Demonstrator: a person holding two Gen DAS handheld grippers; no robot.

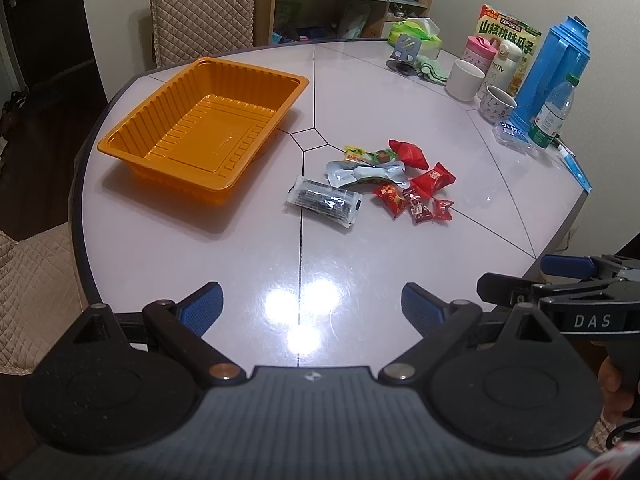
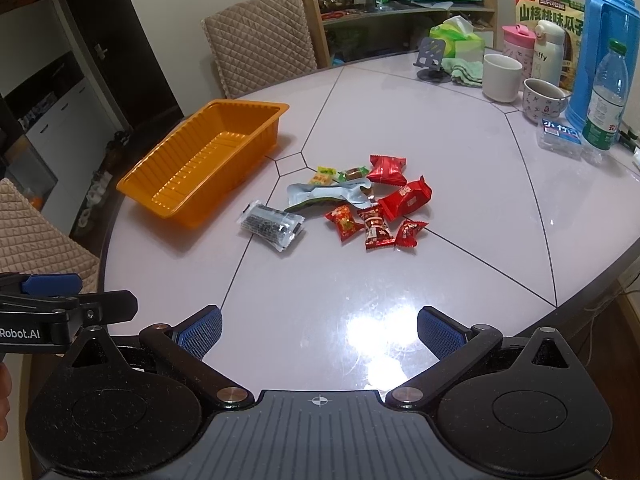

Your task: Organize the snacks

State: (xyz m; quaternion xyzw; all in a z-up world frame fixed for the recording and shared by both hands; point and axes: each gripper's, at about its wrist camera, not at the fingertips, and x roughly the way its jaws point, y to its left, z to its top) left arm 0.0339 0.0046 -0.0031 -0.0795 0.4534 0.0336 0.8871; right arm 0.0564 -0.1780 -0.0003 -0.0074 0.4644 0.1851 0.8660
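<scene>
An empty orange plastic tray point(image 1: 132, 136) point(image 2: 160, 176) sits on the left part of the round white table. Right of it lies a loose pile of snacks: a clear packet with dark contents point(image 1: 324, 203) point(image 2: 271, 225), a silver pouch point(image 1: 366, 172) point(image 2: 328, 195), a green-yellow packet point(image 1: 370, 156) point(image 2: 340, 174) and several red wrapped candies point(image 1: 416, 196) point(image 2: 376, 224). My left gripper point(image 1: 311, 306) is open, low over the near table edge, well short of the snacks. My right gripper point(image 2: 319, 332) is also open and holds nothing; it shows side-on in the left wrist view point(image 1: 516, 280).
At the far right of the table stand a white mug point(image 2: 502, 78), a patterned cup point(image 2: 542, 100), a blue thermos point(image 2: 606, 48), a water bottle point(image 2: 606, 100), a tissue pack point(image 2: 456, 38) and a snack box point(image 2: 550, 12). Quilted chairs point(image 2: 260, 52) flank the table.
</scene>
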